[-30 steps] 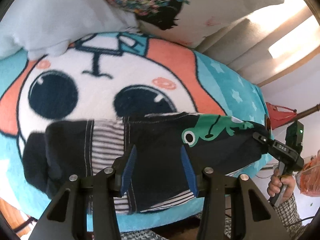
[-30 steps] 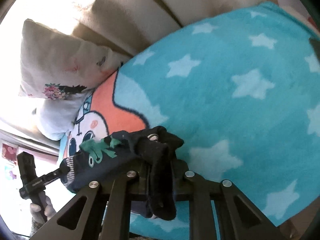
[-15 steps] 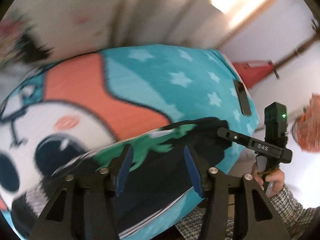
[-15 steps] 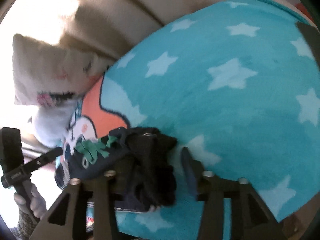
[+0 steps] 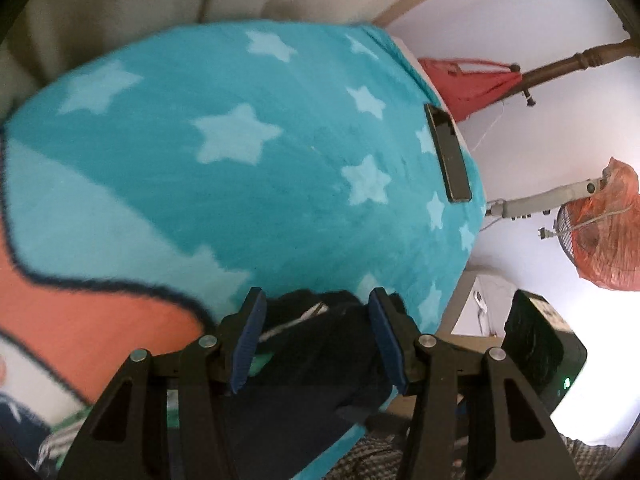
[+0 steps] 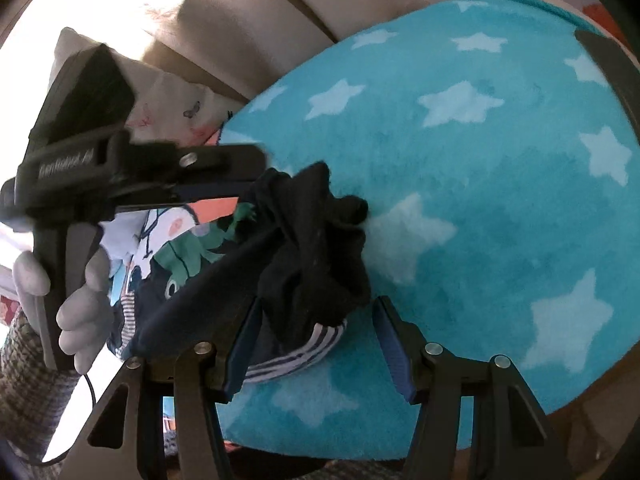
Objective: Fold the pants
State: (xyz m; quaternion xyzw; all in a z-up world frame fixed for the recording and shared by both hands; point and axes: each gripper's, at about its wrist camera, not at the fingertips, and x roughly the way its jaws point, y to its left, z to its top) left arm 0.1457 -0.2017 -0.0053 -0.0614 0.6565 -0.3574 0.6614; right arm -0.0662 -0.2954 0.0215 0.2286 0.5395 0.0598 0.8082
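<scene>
- The pants point(image 6: 304, 248), small, dark, with a green frog print and striped trim, lie bunched near the front edge of the bed on a turquoise star blanket point(image 6: 480, 168); 1 end is heaped into a loose dark wad.
- They look light, soft and limp: the cloth will sag and crumple wherever it is not held, and it has no stiffness to keep a crease, so each fold needs to be laid down flat. The blanket's pile probably grips the fabric, so lifting should serve better than dragging.
- Best holds, to my eye: the striped hem or the waistband, where doubled fabric gives the pads more to bite; the wad itself would only come up as a lump.
- The right claw point(image 6: 316, 340) stands parted, the wad just beyond its blue pads point(image 6: 244, 344) and not pinched.
- The left claw point(image 5: 316, 340) also stands parted, dark cloth lying between and under its pads without being squeezed; in the right view it reaches in above the pants.
- Against 1 second ago: the right claw was then clamped on that dark end and has since let go, dropping it in a heap. The left claw has swung from the cartoon-face end of the blanket to the starred end, close beside the right one.
- A dark phone point(image 5: 448, 156) lies well apart near the far blanket edge.
</scene>
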